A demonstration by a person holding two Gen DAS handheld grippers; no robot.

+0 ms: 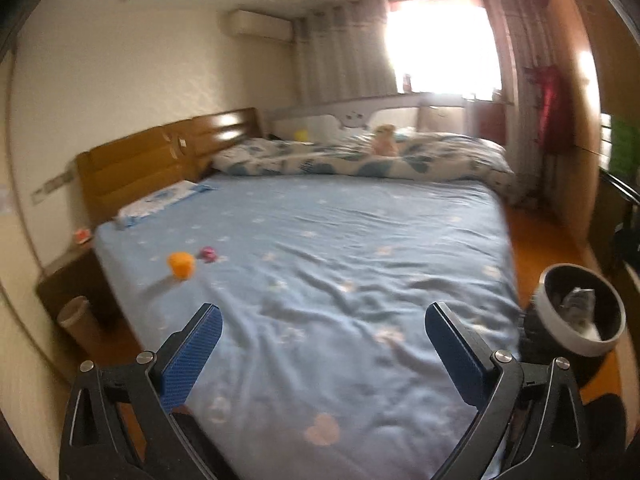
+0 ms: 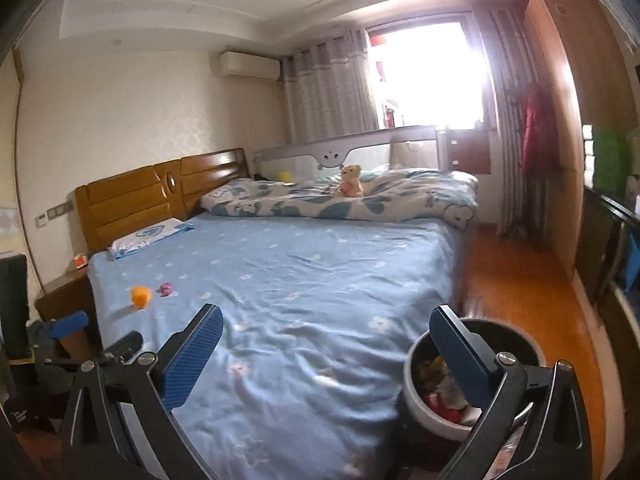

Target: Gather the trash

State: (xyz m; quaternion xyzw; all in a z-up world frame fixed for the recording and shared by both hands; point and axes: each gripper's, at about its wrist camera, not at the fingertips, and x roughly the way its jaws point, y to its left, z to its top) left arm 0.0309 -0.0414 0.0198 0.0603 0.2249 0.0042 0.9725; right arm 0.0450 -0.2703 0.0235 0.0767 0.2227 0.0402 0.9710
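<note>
Both jaws spread wide, nothing between: left gripper [image 1: 324, 344], right gripper [image 2: 326, 348]. Small orange crumpled scrap [image 1: 182, 265] and pink wrapper [image 1: 208, 253] lower left on blue floral bedsheet [image 1: 360, 248]; probably light, soft, best pinched across the middle. Round grey-rimmed trash bin [image 2: 416, 384] lower right, part full. Nothing in the way.

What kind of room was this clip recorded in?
A home bedroom: a large bed with a wooden headboard, a rumpled duvet carrying a teddy bear, and a curtained window.
</note>
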